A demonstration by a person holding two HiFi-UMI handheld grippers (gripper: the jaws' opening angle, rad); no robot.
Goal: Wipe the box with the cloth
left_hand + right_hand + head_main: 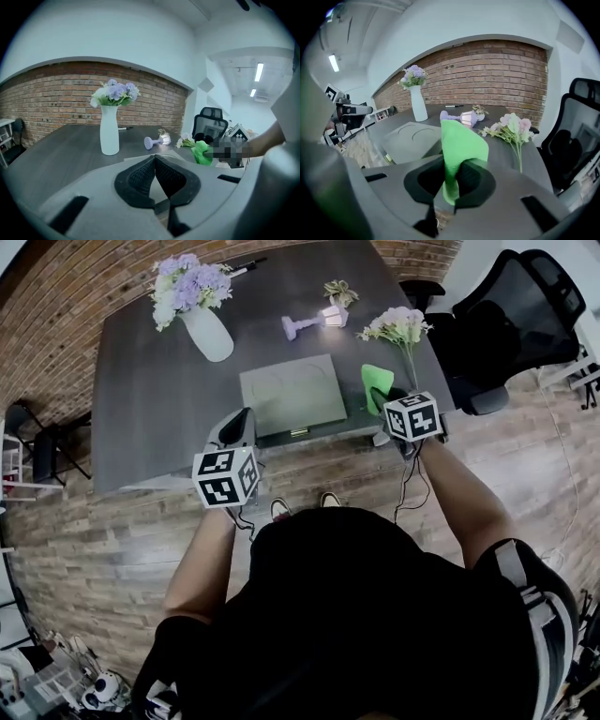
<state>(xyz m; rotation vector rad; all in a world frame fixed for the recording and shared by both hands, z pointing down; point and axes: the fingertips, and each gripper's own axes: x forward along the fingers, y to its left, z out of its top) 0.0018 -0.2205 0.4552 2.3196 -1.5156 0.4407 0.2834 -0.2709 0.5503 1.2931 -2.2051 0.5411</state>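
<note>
- Dark-shirted person (375,615) fills the foreground, both forearms reaching toward the dark table (141,409).
- Right gripper (451,171): jaws clamped on the green cloth (461,140), which stands up out of the pads as a folded flap.
- And the box! The flat grey box (292,393) lies at the table's near edge, just to the left of the right gripper and ahead and to the right of the left gripper (155,166).
- The cloth is held beside the box's right edge, not on its lid.
- Left gripper: jaw tips pressed together, nothing between them, hanging at the table's edge off the box's near left corner.
- Straight ahead of the left gripper, well back, a white vase of purple flowers (109,133) stands upright.
- Beyond the box lies a purple dumbbell-shaped object (300,327).
- Ahead of the right gripper, slightly right, a loose spray of pale flowers (513,129) lies flat on the table.
- Further right of that gripper, off the table, a black office chair (576,136).
</note>
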